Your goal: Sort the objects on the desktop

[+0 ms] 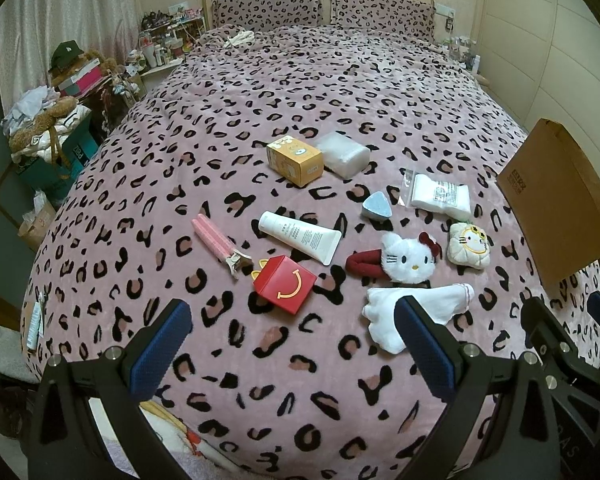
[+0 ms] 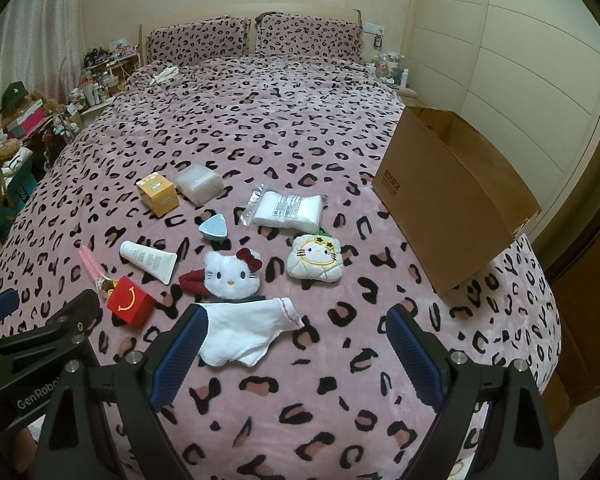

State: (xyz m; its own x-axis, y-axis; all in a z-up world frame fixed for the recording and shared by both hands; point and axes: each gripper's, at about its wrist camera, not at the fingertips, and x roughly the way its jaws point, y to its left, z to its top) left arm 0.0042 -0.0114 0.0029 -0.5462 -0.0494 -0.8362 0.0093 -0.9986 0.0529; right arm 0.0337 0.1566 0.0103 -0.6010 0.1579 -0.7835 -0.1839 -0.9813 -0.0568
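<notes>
Several small objects lie on the leopard-print bed: a white sock (image 2: 246,330), a Hello Kitty plush clip (image 2: 228,274), a round plush pouch (image 2: 316,260), a red toy box (image 1: 284,284), a white tube (image 1: 300,236), a pink clip (image 1: 216,242), a blue triangle (image 1: 377,207), a white packet (image 2: 288,210), a yellow box (image 1: 296,160) and a clear block (image 1: 346,154). An open cardboard box (image 2: 452,200) stands at the right. My left gripper (image 1: 292,344) is open and empty, near the red toy box. My right gripper (image 2: 296,344) is open and empty, its left finger beside the sock.
Two pillows (image 2: 256,40) lie at the head of the bed. Cluttered shelves, boxes and bags (image 1: 60,120) stand along the bed's left side. A wardrobe wall (image 2: 520,60) is at the right. The bed's foot edge is just below the grippers.
</notes>
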